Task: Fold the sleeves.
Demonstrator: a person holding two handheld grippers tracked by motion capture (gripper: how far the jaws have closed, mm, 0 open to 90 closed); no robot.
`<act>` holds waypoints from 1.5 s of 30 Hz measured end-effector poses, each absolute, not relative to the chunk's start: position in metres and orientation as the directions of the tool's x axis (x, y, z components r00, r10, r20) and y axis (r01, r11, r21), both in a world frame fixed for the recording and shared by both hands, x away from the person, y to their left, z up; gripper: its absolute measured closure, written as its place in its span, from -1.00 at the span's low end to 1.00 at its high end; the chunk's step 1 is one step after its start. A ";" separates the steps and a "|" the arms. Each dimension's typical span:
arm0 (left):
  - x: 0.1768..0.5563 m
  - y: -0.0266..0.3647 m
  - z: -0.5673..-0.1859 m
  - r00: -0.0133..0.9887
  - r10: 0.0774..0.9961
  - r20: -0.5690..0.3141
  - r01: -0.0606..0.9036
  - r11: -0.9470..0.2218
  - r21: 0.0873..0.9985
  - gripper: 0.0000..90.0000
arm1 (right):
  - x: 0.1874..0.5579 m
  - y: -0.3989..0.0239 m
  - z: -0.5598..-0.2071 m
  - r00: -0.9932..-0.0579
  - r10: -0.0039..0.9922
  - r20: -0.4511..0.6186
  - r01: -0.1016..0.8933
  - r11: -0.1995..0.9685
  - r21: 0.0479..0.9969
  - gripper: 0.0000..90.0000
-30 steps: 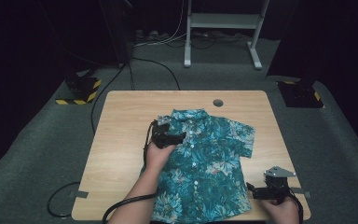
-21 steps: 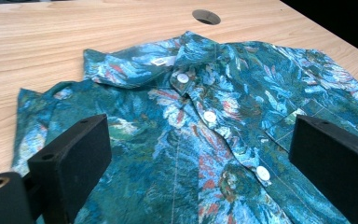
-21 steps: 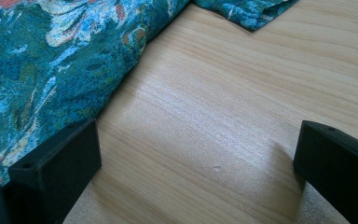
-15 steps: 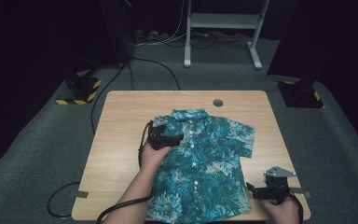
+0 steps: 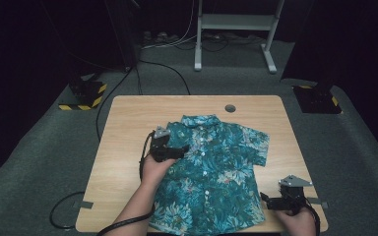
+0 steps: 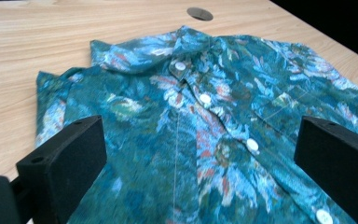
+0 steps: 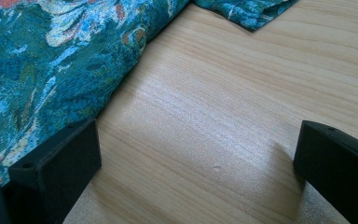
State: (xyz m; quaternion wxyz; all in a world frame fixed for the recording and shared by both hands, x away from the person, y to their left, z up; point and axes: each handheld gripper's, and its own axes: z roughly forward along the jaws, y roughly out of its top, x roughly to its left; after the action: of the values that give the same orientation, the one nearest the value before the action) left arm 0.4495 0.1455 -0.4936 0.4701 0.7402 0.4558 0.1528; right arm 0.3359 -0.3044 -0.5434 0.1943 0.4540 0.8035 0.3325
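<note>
1. Centrally on the bench, a teal floral shirt is laid flat, buttoned front up, with its hem at the near edge.
2. Left tongs are held above the shirt's left shoulder region; their jaws have just been opening and are spread wide, with fabric seen beneath them but nothing pinched.
3. Right tongs are parked low beside the shirt's hem corner, jaws spread wide over bare wood, and no cloth is gripped.
4. Collar is pointed away from the person, toward the round grommet; the long axis is run from hem to collar, along the button placket, slightly skewed to the bench edges.
5. One sleeve is spread outward to the right; the opposite side appears already turned in.
6. For the fold presumably in hand, a single layer near a seam is best pinched, lifted little, and carried across parallel to the placket, so that wrinkles are not dragged in.
</note>
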 end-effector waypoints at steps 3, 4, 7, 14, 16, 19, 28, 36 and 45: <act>0.446 0.150 -0.494 0.535 0.820 -0.204 0.532 -0.139 0.836 -0.94 | 0.336 -0.304 -0.543 -0.512 0.859 -0.010 0.600 0.367 0.711 -1.00; 0.445 0.152 -0.494 0.534 0.821 -0.202 0.531 -0.140 0.836 -0.94 | 0.336 -0.304 -0.543 -0.511 0.859 -0.009 0.602 0.365 0.710 -1.00; 0.440 0.157 -0.493 0.529 0.823 -0.205 0.531 -0.132 0.837 -0.94 | 0.336 -0.304 -0.543 -0.511 0.860 -0.009 0.602 0.365 0.710 -1.00; 0.431 0.169 -0.493 0.511 0.835 -0.202 0.530 -0.122 0.839 -0.94 | 0.336 -0.304 -0.543 -0.512 0.859 -0.010 0.601 0.367 0.710 -1.00; 0.429 0.172 -0.495 0.504 0.839 -0.204 0.534 -0.117 0.837 -0.94 | 0.336 -0.304 -0.543 -0.512 0.859 -0.009 0.601 0.366 0.710 -1.00; 0.426 0.176 -0.496 0.499 0.843 -0.200 0.534 -0.118 0.837 -0.94 | 0.336 -0.304 -0.543 -0.512 0.859 -0.010 0.601 0.366 0.710 -1.00; 0.414 0.189 -0.498 0.485 0.852 -0.195 0.535 -0.112 0.838 -0.94 | 0.336 -0.304 -0.543 -0.512 0.859 -0.009 0.601 0.366 0.710 -1.00; 0.401 0.204 -0.503 0.469 0.861 -0.199 0.539 -0.100 0.836 -0.93 | 0.336 -0.304 -0.543 -0.512 0.859 -0.009 0.601 0.366 0.710 -1.00; 0.381 0.223 -0.513 0.439 0.876 -0.202 0.553 -0.086 0.829 -0.94 | 0.336 -0.305 -0.543 -0.513 0.858 -0.010 0.600 0.367 0.711 -1.00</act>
State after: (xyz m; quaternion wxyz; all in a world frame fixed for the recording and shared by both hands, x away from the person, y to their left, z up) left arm 0.3809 0.2229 -0.5132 0.4559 0.7152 0.4994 0.1769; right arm 0.3361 -0.3046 -0.5434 0.1940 0.4537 0.8037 0.3326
